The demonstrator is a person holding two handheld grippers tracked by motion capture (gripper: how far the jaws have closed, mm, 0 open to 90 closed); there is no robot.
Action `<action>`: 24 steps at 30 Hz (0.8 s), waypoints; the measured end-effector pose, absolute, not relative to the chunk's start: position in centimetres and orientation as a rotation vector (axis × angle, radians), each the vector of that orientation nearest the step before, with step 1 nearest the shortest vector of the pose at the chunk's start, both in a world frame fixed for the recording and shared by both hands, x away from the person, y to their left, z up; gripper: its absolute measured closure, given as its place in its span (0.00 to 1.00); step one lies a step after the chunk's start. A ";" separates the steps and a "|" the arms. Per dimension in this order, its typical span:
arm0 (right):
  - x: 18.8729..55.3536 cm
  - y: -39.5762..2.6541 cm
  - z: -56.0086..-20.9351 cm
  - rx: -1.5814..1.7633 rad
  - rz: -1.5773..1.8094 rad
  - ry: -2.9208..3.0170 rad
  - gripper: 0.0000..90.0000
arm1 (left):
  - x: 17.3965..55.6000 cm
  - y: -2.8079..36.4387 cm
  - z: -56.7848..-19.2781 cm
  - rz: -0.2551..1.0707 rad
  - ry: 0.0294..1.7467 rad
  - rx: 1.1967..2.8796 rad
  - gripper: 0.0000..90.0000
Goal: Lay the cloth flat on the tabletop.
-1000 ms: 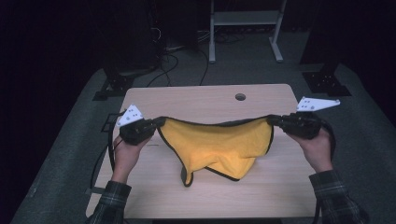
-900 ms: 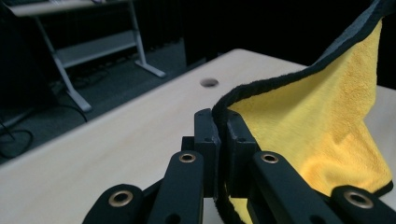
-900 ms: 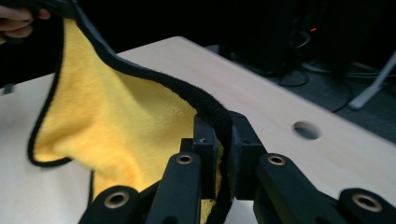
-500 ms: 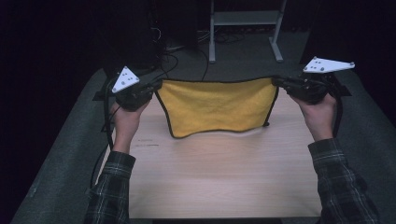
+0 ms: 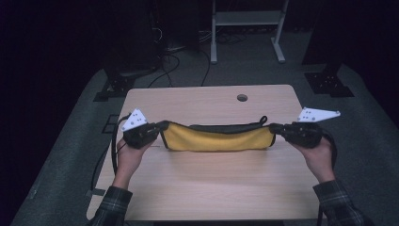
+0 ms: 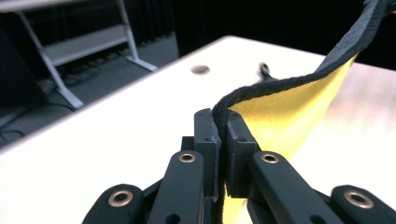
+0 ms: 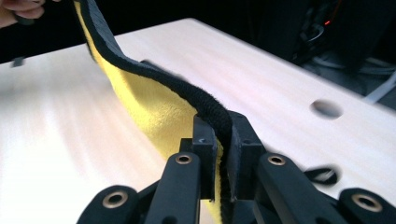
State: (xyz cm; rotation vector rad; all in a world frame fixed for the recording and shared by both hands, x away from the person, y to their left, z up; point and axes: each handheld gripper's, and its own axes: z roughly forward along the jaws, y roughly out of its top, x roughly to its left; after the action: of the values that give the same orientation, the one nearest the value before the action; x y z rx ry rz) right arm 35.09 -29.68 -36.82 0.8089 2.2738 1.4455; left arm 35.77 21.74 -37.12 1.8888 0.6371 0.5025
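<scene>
While a yellow cloth (image 5: 217,139) hangs taut at the table's (image 5: 207,188) centre, the left gripper (image 5: 149,133) at nine o'clock and right gripper (image 5: 282,130) at three o'clock pinch its corners. Uneven lowering could wrinkle it.

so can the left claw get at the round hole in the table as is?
Probably not yet: the left claw is shut on the yellow cloth. The tabletop up to the hole lies bare.

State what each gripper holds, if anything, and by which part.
Both hold the yellow cloth by its black-trimmed top edge: the left gripper pinches one upper corner, the right gripper the other.
</scene>
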 end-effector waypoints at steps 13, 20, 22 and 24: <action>31.0 -30.2 -41.7 0.866 1.398 2.452 0.91 | 31.6 22.6 -40.9 0.341 0.664 1.963 0.95; 29.1 -30.2 -43.5 0.857 1.344 2.543 0.91 | 29.7 22.6 -42.6 0.270 0.676 2.019 0.95; 28.6 -30.2 -43.8 0.858 1.338 2.560 0.91 | 29.1 22.7 -42.9 0.248 0.679 2.031 0.95; 28.1 -30.1 -44.1 0.854 1.321 2.582 0.91 | 28.5 22.8 -43.2 0.224 0.678 2.040 0.95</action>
State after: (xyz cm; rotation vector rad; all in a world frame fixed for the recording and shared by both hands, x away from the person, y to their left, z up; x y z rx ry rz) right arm 28.12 -30.13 -44.13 0.8541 2.5825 1.3209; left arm 28.53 22.75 -43.17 2.0398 0.6775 0.2235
